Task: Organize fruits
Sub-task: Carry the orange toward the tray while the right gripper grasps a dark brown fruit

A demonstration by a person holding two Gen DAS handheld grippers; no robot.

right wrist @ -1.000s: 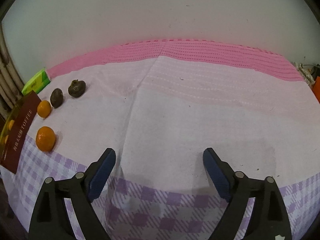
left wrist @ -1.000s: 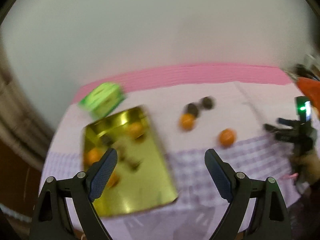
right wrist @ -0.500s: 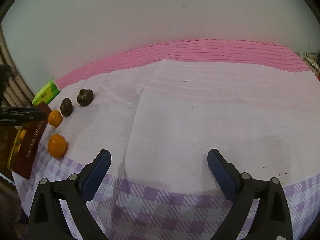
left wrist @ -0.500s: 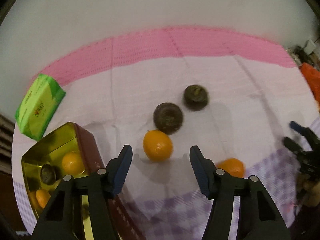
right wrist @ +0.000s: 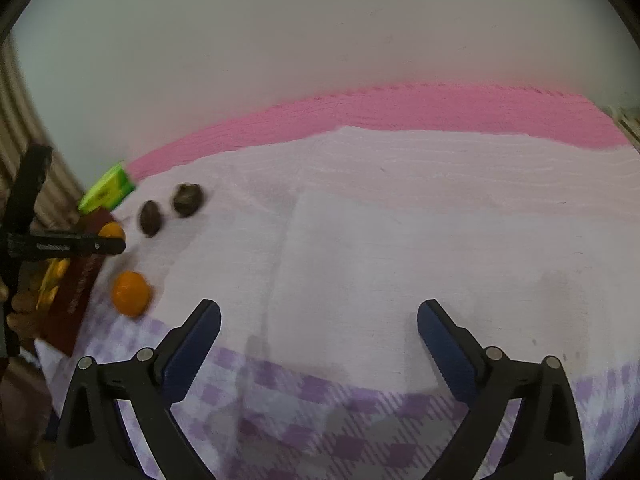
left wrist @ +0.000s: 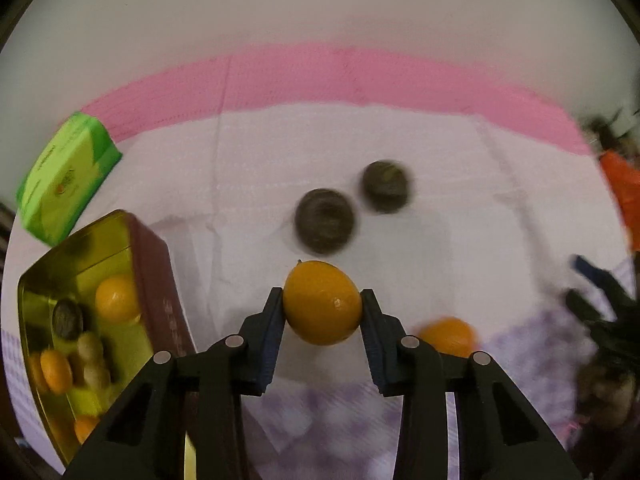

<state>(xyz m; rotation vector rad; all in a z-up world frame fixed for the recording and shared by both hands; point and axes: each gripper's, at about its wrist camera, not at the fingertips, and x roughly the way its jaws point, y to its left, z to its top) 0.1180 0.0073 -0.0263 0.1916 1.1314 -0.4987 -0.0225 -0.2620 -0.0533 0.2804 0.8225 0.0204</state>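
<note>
Left gripper (left wrist: 322, 309) jaws just closed, clamping orange (left wrist: 322, 303); tin (left wrist: 80, 264) lies to its left. Right gripper (right wrist: 319, 322) wide, empty.

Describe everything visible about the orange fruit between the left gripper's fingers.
The orange fruit is small, oval and smooth-skinned, glossy with a small highlight, uniformly orange. It sits clamped in the left gripper, whose jaws have just closed, one pad pressing each side. It lies just in front of two dark round fruits on the pale cloth. Whether it still rests on the cloth cannot be told.
</note>
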